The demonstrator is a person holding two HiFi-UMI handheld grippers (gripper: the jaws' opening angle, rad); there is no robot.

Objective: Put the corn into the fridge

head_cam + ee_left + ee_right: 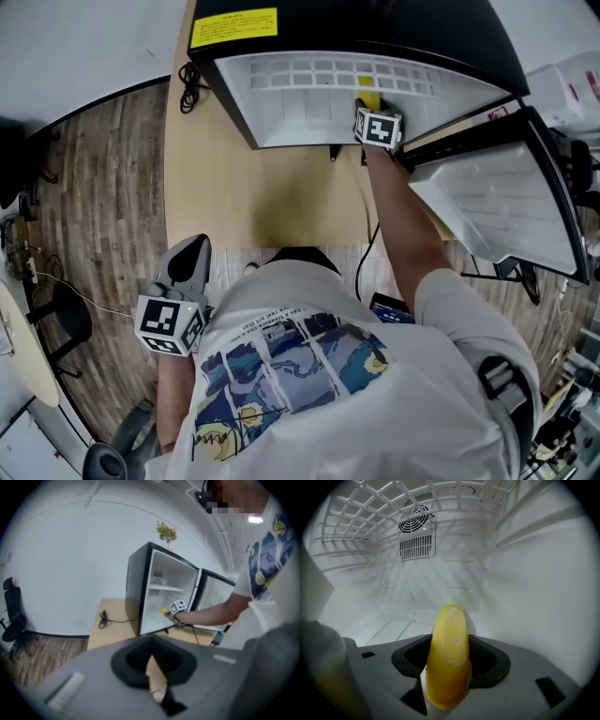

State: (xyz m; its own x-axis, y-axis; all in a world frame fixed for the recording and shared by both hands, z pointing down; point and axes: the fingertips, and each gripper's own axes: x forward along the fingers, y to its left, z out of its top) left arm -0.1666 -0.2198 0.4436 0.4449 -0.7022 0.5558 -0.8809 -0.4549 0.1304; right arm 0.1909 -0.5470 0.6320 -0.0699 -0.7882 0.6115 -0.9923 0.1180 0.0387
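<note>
1. Left gripper [187, 262]: held low at the person's left side, off the table's near edge and over the wood floor [103, 187]. In its own view the jaws appeared to be pressed together with nothing between them, though the blur there leaves some doubt.

2. Person: white shirt [309, 375] with a printed picture, right arm [403, 225] stretched forward across the table's right edge into the fridge.

3. Table [262, 197]: light wood top. The near half was bare; the fridge stood on the far half.

4. Cable [190, 80]: black, coiled at the table's left edge, just beside the fridge's left wall.

5. Fridge [328, 84]: small, black outside, white inside, with a yellow label [234, 26] on its top. Its door [497, 206] was swung open and hung past the table's right edge.

6. Right gripper [370, 111]: inside the fridge mouth, marker cube at the opening. Its jaws were clamped on the corn.

7. Corn [449, 663]: yellow, gripped at its lower half, the rounded tip pointing into the fridge. It sat in the lower compartment, under the wire shelf [393, 503] and above the white floor; I cannot tell whether it touched that floor.

8. Fan grille [416, 534]: on the back wall, just under the shelf.

9. Plant [166, 532]: small and green, seen at the fridge top in the left gripper view.

10. Chair [14, 616]: dark, at the wall, well apart from the table's left edge.
</note>
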